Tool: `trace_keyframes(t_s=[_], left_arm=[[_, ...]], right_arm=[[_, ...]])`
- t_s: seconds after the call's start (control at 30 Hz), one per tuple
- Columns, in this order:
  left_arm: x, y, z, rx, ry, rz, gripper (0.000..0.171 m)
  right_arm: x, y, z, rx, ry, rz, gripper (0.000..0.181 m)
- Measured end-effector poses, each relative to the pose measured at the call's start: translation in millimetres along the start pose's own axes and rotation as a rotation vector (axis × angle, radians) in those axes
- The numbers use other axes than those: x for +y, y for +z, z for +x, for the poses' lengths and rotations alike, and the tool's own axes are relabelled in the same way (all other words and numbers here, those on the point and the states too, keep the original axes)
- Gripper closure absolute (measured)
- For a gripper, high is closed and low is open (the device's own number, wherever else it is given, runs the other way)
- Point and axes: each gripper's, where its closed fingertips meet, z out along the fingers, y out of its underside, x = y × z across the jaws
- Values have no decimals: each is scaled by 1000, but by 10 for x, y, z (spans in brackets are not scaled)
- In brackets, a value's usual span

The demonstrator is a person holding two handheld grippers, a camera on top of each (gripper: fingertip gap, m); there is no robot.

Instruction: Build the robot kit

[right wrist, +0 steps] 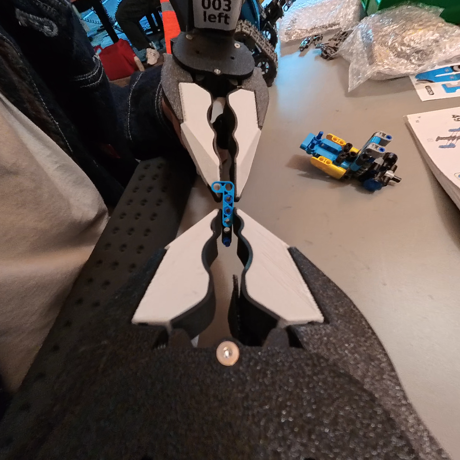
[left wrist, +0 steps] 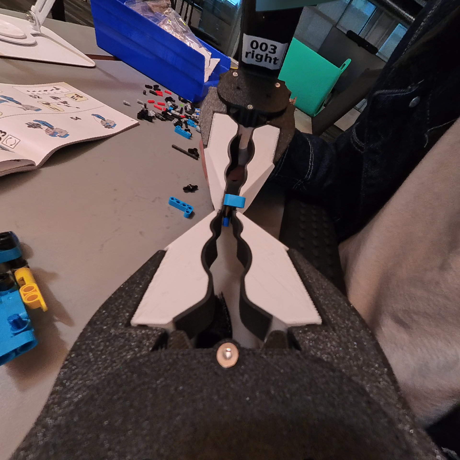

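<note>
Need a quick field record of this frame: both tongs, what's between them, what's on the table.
left tongs: shut on blue L-beam
right tongs: shut on the same beam, tip to tip with the left tongs
attached: black piece with blue pin at the beam's end
table: grey; blue-yellow model, open instruction booklet, loose small parts, blue bin, second blue L-beam
person: dark denim sleeve

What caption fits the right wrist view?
Right gripper and left gripper meet tip to tip on a blue L-shaped beam above the grey table.
</note>
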Motion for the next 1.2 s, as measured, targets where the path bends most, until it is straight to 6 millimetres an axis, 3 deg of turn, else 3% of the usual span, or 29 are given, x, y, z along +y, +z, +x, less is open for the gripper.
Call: trace_keyframes(t_s=[0.17, 0.3, 0.4, 0.57, 0.7, 0.77, 0.87, 0.97, 1.03, 1.2], left_arm=[[54, 27, 5, 5, -1, -32, 165], [10, -13, -165, -73, -49, 0, 164], [-73, -99, -294, -115, -106, 62, 162], [-123, -109, -218, -82, -85, 89, 162], [-149, -127, -219, -100, -64, 108, 162], [-105, -109, -269, -129, -71, 86, 162], [-14, -24, -333, -188, -61, 9, 157], [83, 110, -403, -308, -59, -107, 153], [171, 300, -328, -325, -29, -205, 146], [318, 604, -371, -408, 140, -383, 146]], right_arm=[[60, 26, -26, -28, 26, -31, 174], [73, 8, 97, 10, 79, -24, 174], [-47, -79, 224, 20, 195, 73, 174], [-284, -199, 273, -63, 355, 259, 175], [-318, -208, 284, -69, 365, 284, 175], [-277, -340, 430, 55, 300, 256, 175], [-75, -713, 743, 345, 268, 154, 175], [251, -833, 664, 406, 380, 40, 174], [397, -846, 589, 465, 372, 25, 174], [400, -833, 431, 444, 355, 116, 174]])
